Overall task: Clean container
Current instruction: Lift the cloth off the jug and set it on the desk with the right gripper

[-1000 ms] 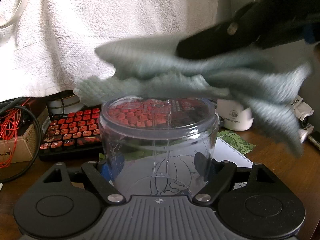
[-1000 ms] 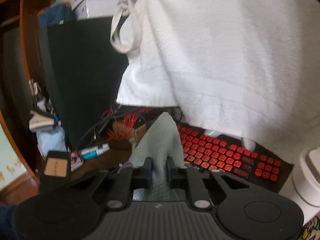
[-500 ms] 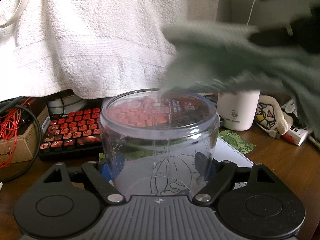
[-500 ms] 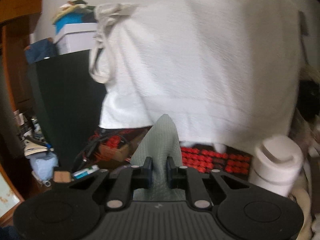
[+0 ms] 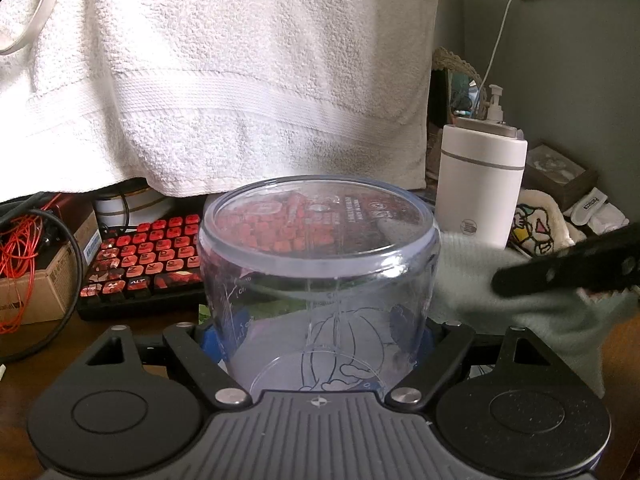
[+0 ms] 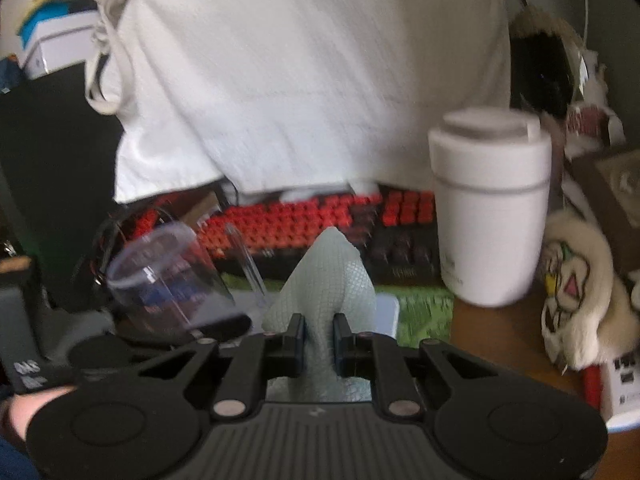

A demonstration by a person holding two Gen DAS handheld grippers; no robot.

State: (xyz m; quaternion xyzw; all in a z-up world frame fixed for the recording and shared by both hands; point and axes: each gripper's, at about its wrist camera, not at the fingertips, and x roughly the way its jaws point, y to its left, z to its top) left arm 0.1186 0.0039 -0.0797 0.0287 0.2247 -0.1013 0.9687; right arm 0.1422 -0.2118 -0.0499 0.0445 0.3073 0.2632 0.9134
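A cluttered wooden desk (image 5: 624,356), backed by a hanging white towel (image 5: 240,80), framed the scene. At centre the clear plastic container (image 5: 320,280) sat upside down, base uppermost, gripped between the widely spread jaws of the left tool (image 5: 320,336), just above the desk edge nearest the camera. Beside its right wall hung the pale green cloth (image 5: 480,280), pinched tight in the clenched right tool (image 6: 318,340); the right wrist view was motion-blurred. Whether cloth touched plastic could not be told.

Behind stood a red-keyed keyboard (image 5: 152,256), w/ orange wires (image 5: 20,248) at left and a white lidded tumbler (image 5: 480,184) close by at right.

Risks, as judged: a hard sideways wipe could twist the smooth container out of the left tool's grip, since only its side walls were held; a wide swing of the right tool might clip the tumbler & tip it; the loose cloth tail could drag across the keyboard or snag on the left tool's linkage.
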